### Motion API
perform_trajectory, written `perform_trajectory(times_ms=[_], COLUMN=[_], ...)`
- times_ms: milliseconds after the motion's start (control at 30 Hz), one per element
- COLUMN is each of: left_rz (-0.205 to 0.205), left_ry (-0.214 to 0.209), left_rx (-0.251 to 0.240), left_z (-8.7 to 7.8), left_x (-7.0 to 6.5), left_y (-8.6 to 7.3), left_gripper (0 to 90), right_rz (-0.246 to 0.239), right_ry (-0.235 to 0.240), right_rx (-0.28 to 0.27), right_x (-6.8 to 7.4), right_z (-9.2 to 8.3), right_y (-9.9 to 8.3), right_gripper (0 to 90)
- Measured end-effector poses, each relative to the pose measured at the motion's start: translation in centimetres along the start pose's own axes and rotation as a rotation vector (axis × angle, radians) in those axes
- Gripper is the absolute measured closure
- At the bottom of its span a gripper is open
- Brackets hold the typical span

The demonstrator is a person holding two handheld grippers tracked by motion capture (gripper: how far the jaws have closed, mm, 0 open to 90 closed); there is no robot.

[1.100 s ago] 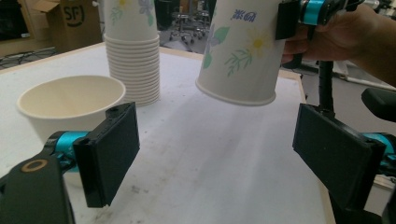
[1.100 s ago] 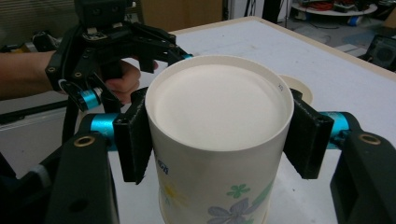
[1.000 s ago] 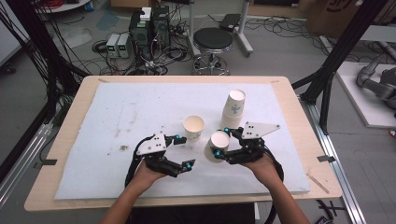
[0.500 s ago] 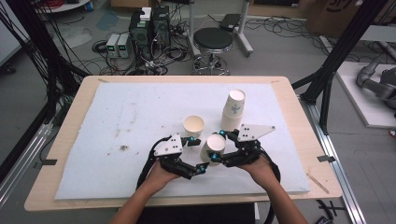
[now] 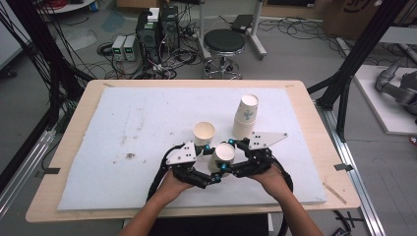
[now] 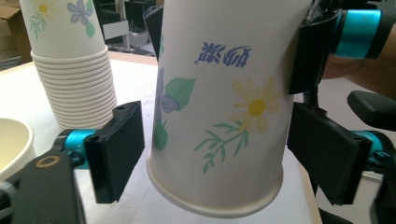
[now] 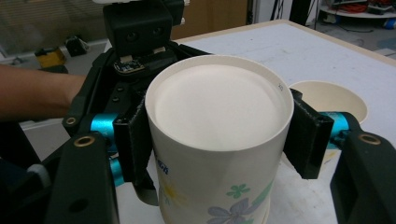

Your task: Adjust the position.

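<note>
Risk: floral paper cup [image 5: 224, 156], inverted, clamped by right gripper [image 5: 233, 156], could crush or slip if left gripper [image 5: 210, 162], jaws apart around it, squeezes.

An upside-down flowered paper cup [image 6: 219, 107] sits between the left claw's [image 6: 224, 154] spread jaws, touching neither.

Matt paper cup [image 6: 219, 102], flower-printed; wooden table [image 5: 78, 115] under stained white foam mat [image 5: 123, 123]

On the table [image 5: 98, 142], a lone cup [image 5: 203, 132] sits left of the cup stack [image 5: 246, 117] — a third cup [image 5: 224, 156] nearer, between both claws.
</note>
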State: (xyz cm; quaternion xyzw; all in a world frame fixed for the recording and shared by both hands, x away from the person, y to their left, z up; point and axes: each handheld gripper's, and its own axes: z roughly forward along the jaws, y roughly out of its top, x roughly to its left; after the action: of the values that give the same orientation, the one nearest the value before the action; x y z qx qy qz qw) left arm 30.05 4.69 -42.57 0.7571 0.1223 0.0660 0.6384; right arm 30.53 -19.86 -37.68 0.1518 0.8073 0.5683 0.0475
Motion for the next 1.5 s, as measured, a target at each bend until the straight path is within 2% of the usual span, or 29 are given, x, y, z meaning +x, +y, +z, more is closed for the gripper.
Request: perform_trajectory(times_ms=[100, 333, 367, 433, 467, 567, 667, 767, 833, 900, 967, 1033, 1133, 1267, 1500], left_rz=[0.007, 0.013, 0.013, 0.004, -0.002, 0.004, 0.02, 0.029, 0.034, 0.042, 0.058, 0.081, 0.107, 0.13, 0.167], left_ry=[-0.01, -0.021, -0.021, -0.025, -0.025, -0.025, -0.025, -0.02, -0.024, -0.03, -0.04, -0.05, -0.056, -0.053, -0.076], left_rx=[-0.005, 0.005, 0.007, 0.025, 0.035, 0.086, 0.14, 0.195, 0.251, 0.293, 0.35, 0.427, 0.505, 0.562, 0.64], left_z=[0.0, -0.2, -0.2, -0.4, -0.4, -0.9, -1.4, -1.9, -2.2, -2.4, -2.5, -2.5, -2.6, -2.6, -2.7], left_x=[0.0, 0.0, 0.0, 0.0, 0.0, 0.1, 0.1, 0.1, 0.1, 0.1, 0.1, 0.0, -0.1, 0.1, 0.2], left_y=[0.0, 0.0, 0.1, 0.1, 0.1, 0.3, 0.8, 1.3, 1.6, 1.8, 2.1, 2.6, 3.1, 3.9, 4.8], left_gripper=[25.4, 31.2, 32.0, 32.4, 32.4, 32.5, 32.5, 32.5, 32.5, 32.6, 32.7, 32.8, 32.8, 32.9, 33.0], right_rz=[0.019, 0.022, 0.024, 0.051, 0.06, 0.046, 0.023, -0.024, -0.044, -0.057, -0.076, -0.099, -0.128, -0.175, -0.215], right_ry=[0.015, 0.021, 0.018, 0.002, -0.005, 0.009, 0.002, 0.014, 0.038, 0.038, 0.037, 0.033, 0.05, 0.08, 0.079], right_rx=[-0.008, -0.003, -0.007, -0.015, -0.017, -0.03, -0.015, 0.002, 0.008, 0.022, 0.041, 0.065, 0.096, 0.153, 0.2], right_x=[0.0, 0.0, 0.0, 0.0, 0.0, 0.0, 0.2, 0.4, 0.6, 0.7, 0.7, 0.7, 0.7, 1.0, 0.9], right_z=[0.1, 0.2, 0.2, 0.4, 0.4, 0.3, 0.3, 0.4, 0.5, 0.6, 0.8, 1.1, 1.5, 2.2, 2.4], right_y=[-0.1, -0.2, -0.2, -0.2, -0.2, -0.1, 0.1, 0.3, 0.4, 0.4, 0.5, 0.5, 0.7, 1.1, 1.4], right_gripper=[35.0, 34.5, 32.9, 17.5, 15.9, 15.8, 15.9, 15.9, 15.9, 15.9, 15.9, 15.9, 15.9, 16.0, 17.6])
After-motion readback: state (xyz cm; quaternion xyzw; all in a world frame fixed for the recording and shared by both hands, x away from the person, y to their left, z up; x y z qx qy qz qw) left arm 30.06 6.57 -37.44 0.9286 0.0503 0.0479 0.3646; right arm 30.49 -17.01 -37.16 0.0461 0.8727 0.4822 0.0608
